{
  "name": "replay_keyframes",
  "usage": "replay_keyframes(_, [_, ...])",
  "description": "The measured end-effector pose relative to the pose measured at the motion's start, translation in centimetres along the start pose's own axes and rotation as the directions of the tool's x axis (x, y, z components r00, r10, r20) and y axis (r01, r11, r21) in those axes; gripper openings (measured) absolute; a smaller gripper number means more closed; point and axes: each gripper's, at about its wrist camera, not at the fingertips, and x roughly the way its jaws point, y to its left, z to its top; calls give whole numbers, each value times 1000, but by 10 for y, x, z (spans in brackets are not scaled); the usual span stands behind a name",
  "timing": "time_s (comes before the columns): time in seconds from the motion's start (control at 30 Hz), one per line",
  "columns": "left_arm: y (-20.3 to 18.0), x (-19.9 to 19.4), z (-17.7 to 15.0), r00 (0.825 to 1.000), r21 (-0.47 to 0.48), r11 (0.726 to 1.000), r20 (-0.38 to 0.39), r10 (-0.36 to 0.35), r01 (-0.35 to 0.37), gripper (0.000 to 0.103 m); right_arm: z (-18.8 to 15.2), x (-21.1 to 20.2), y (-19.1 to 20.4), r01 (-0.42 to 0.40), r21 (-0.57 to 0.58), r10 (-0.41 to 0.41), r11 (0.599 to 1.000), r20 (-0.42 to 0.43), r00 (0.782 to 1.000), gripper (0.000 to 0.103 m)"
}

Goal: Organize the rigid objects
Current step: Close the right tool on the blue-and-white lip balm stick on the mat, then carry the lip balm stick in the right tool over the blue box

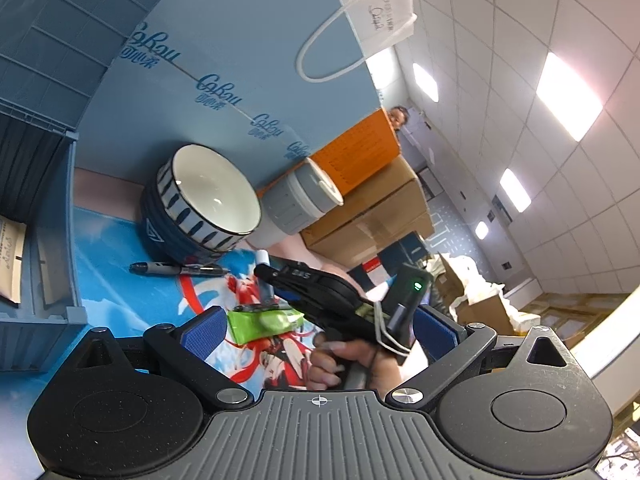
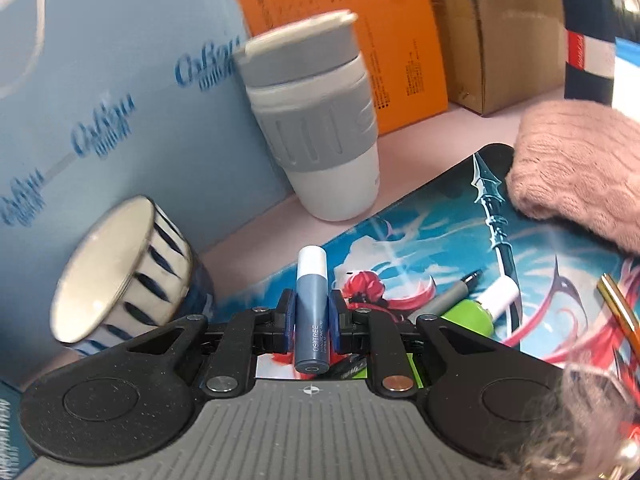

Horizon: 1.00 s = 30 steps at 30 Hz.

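Observation:
My right gripper (image 2: 312, 300) is shut on a blue tube with a white cap (image 2: 312, 312) and holds it above the printed mat (image 2: 440, 220). In the left wrist view the right gripper (image 1: 304, 284) shows with the tube's white end (image 1: 263, 258) near the bowl. My left gripper (image 1: 320, 328) is open and empty above the mat (image 1: 120, 292). A blue-striped white bowl (image 1: 204, 196) (image 2: 120, 272) and a grey-sleeved white cup (image 1: 298, 200) (image 2: 316, 120) stand by the blue board. A black pen (image 1: 176, 269) and a green packet (image 1: 264, 322) lie on the mat.
A blue crate (image 1: 36, 184) stands at the left. An orange box (image 1: 356, 156) and cardboard boxes (image 1: 372, 216) stand behind the cup. A grey pen (image 2: 452, 296), a green tube (image 2: 472, 314), a gold pen (image 2: 620, 312) and a pink sleeve (image 2: 580, 172) show at the right.

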Motion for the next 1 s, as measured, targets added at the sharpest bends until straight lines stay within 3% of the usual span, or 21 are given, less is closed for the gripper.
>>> replay_keyframes(0.2, [-11, -9, -1, 999, 25, 999, 21, -32, 31, 101, -2, -49, -5, -125, 45, 121, 991, 68, 990, 16])
replay_keyframes(0.4, [-25, -28, 2, 996, 64, 997, 74, -45, 41, 101, -12, -103, 5, -226, 14, 222, 974, 136, 965, 16])
replay_keyframes(0.67, [-29, -76, 7, 984, 118, 990, 170, 58, -79, 101, -26, -147, 32, -372, -23, 370, 928, 170, 913, 16])
replay_keyframes(0.87, [-15, -131, 14, 944, 127, 968, 281, 175, -217, 101, -37, -144, 68, -505, -32, 505, 862, 130, 853, 16])
replay_keyframes(0.93, [-7, -152, 18, 915, 114, 953, 332, 231, -282, 101, -41, -143, 84, -551, -44, 552, 833, 108, 827, 16])
replay_keyframes(1.0, [1, -173, 19, 868, 102, 926, 399, 296, -363, 101, -46, -143, 103, -582, -70, 586, 810, 86, 806, 16])
